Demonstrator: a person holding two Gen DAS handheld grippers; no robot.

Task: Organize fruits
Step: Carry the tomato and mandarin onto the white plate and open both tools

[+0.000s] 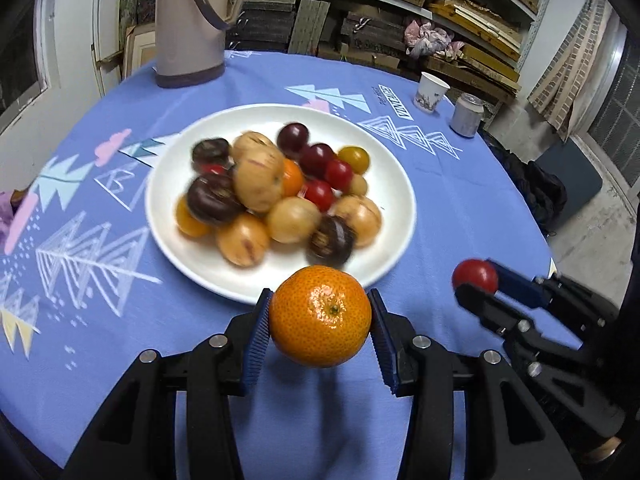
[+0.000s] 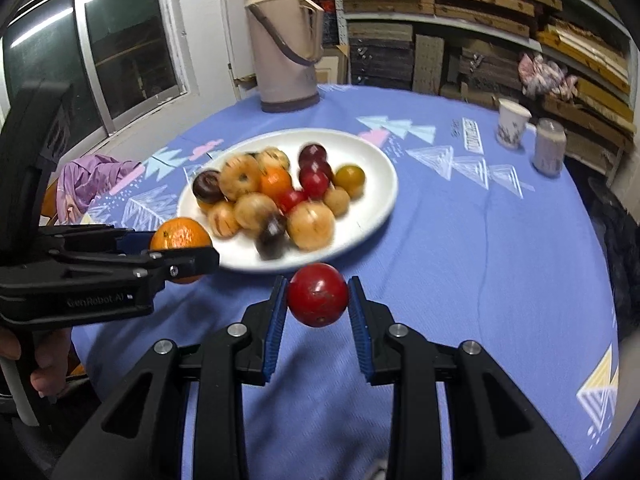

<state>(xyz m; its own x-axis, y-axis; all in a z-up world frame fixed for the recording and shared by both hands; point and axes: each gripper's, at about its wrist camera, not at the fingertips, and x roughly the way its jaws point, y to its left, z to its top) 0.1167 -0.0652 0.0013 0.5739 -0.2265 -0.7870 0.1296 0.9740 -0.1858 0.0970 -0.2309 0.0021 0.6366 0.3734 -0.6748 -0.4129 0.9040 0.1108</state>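
My left tongs (image 1: pixel 320 316) are closed on a mandarin (image 1: pixel 320 315), round, bright orange, with dimpled skin and a small green stem scar facing me; the blue ribbed pads press its two sides and it hangs clear above the bench (image 1: pixel 460 208), just off the near rim of the white plate (image 1: pixel 400 200). My right tongs (image 2: pixel 318 295) are pinched nearly together around a small, glossy, dark red round fruit (image 2: pixel 318 295), also lifted off the cloth, to the right of the mandarin. The plate sits toward the middle of the bench, which is covered in a blue cloth with white triangle patterns, and holds a blurred heap of tan, dark purple, red, yellow and orange fruits (image 1: pixel 276 196). A beige thermos jug (image 1: pixel 188 24) stands at the far edge, and a paper cup (image 1: pixel 432 86) and a can (image 1: pixel 466 114) at the far right edge.
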